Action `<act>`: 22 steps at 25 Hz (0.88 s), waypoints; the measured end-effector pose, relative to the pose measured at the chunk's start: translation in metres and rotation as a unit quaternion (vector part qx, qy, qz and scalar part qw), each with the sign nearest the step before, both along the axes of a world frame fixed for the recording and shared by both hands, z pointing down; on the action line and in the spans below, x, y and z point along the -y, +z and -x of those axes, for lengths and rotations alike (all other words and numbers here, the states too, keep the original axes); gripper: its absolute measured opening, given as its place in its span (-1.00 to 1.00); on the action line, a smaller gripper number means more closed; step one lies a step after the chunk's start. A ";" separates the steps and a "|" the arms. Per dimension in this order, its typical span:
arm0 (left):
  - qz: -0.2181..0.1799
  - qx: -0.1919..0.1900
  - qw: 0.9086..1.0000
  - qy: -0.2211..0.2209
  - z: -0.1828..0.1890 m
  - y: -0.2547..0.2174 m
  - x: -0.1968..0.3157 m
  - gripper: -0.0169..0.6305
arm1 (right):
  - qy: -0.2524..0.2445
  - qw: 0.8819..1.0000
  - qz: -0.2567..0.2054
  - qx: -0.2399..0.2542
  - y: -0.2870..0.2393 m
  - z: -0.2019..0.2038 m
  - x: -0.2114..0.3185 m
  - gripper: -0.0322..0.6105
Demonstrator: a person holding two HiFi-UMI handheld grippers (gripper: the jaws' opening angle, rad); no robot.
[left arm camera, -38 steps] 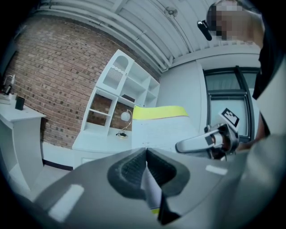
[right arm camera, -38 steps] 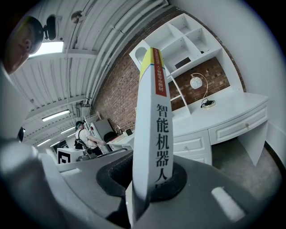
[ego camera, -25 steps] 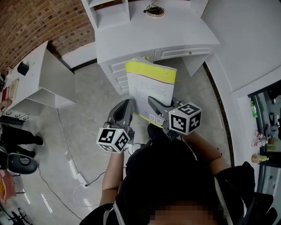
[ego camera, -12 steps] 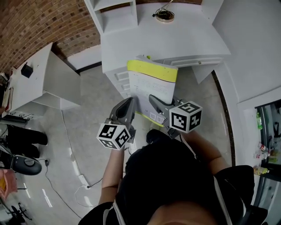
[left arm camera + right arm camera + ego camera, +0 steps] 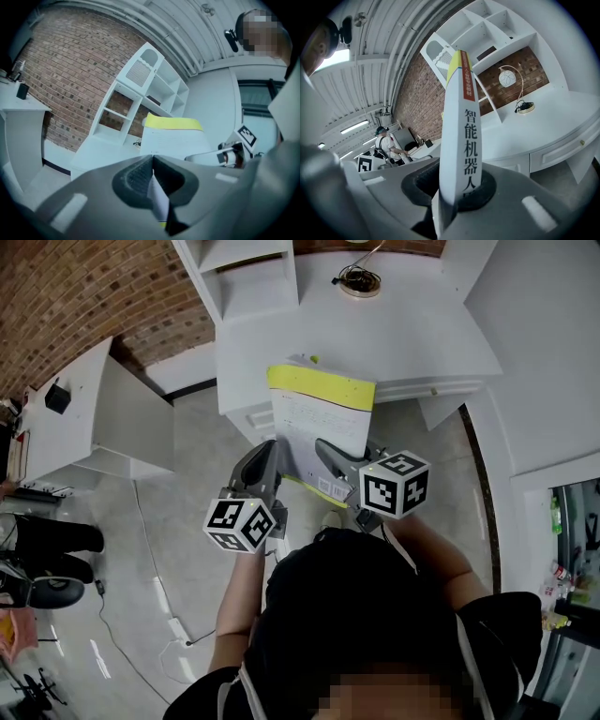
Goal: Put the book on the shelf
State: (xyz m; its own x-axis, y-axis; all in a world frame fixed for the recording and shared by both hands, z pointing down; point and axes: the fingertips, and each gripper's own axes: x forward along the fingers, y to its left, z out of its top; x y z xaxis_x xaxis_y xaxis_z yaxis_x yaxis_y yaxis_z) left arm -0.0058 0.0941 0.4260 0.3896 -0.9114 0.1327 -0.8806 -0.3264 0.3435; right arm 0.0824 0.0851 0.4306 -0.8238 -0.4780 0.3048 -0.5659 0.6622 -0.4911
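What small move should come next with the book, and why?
Probably carry the book forward and upward toward the open shelf compartments. Both the left gripper and the right gripper are shut on it, so the hold looks secure, but it hangs only above the near edge of the desk, short of the shelf.

White desk (image 5: 375, 334) with a shelf unit (image 5: 246, 277), a second white table (image 5: 89, 423), and a grey floor (image 5: 192, 512).

The shelf unit stands on the far left part of the desktop, its compartments open to the front. To its right, at the far edge, stands a lamp (image 5: 509, 78), with its cord coiled at the base. On the table at the left lies a small dark box (image 5: 58, 397). A white power strip (image 5: 176, 625) and thin cable (image 5: 141, 521) lie on the floor at near left.
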 end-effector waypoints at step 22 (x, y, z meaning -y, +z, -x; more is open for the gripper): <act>-0.003 0.010 1.000 -0.010 0.003 0.001 0.075 -0.94 | -0.009 1.000 -0.003 0.005 0.004 0.011 0.066 -0.69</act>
